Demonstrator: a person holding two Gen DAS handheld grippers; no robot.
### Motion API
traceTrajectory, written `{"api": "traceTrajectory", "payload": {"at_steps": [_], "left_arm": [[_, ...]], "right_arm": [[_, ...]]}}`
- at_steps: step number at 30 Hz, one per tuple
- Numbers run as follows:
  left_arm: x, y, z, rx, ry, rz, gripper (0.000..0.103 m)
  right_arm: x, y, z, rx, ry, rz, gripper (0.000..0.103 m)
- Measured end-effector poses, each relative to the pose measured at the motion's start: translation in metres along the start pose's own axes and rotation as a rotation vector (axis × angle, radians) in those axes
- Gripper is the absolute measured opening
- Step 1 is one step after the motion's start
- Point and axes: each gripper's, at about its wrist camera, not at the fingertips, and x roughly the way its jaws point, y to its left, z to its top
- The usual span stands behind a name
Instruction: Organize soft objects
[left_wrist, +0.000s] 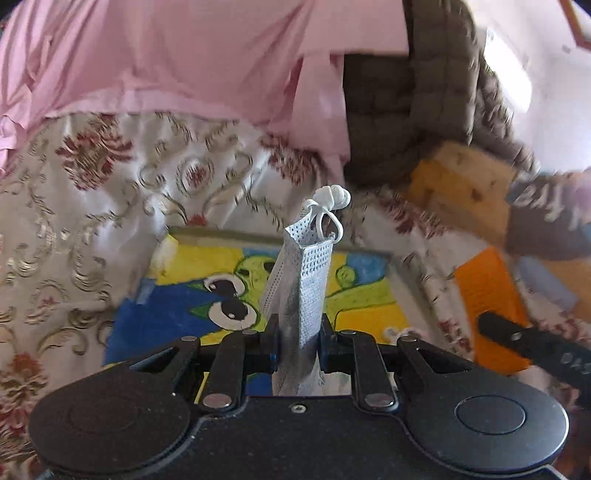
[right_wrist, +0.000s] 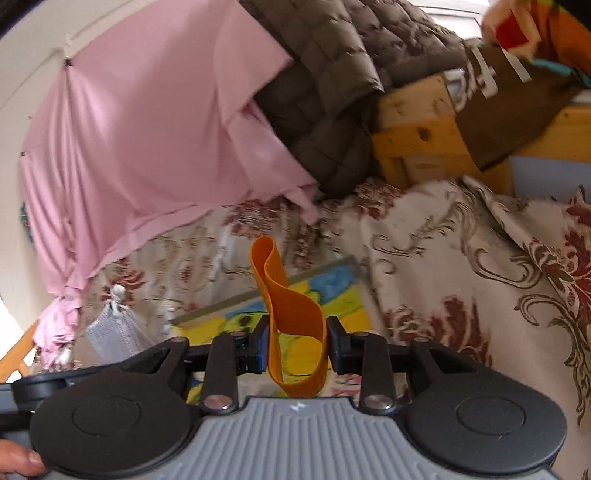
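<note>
My left gripper is pinching a folded grey face mask near its lower end — light and limp, its ear loops are flopping above a bright painting. My right gripper is holding a thin, floppy orange band, its narrow jaws pressing the curled loop over the flowered bedspread.

Bed covered by a floral bedspread, cream with red and gold pattern. A painted canvas, blue, yellow and green with cartoon eyes, lies flat on it. Pink sheet hangs at 12 o'clock. Dark quilted jacket at 1 o'clock, draped beside a wooden frame.
</note>
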Motion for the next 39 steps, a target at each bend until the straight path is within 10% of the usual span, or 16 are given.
{"api": "traceTrajectory", "payload": {"at_steps": [26,39], "left_arm": [[0.078,-0.043,-0.003,0.235,0.191,0.128,0.022],[0.072,-0.036,-0.001,0.171,0.206,0.088,0.051]], "right_arm": [[0.045,0.003,-0.015,-0.032,0.175,-0.066,0.036],[0.044,-0.003,-0.013,-0.010,0.188,-0.075,0.054]]}}
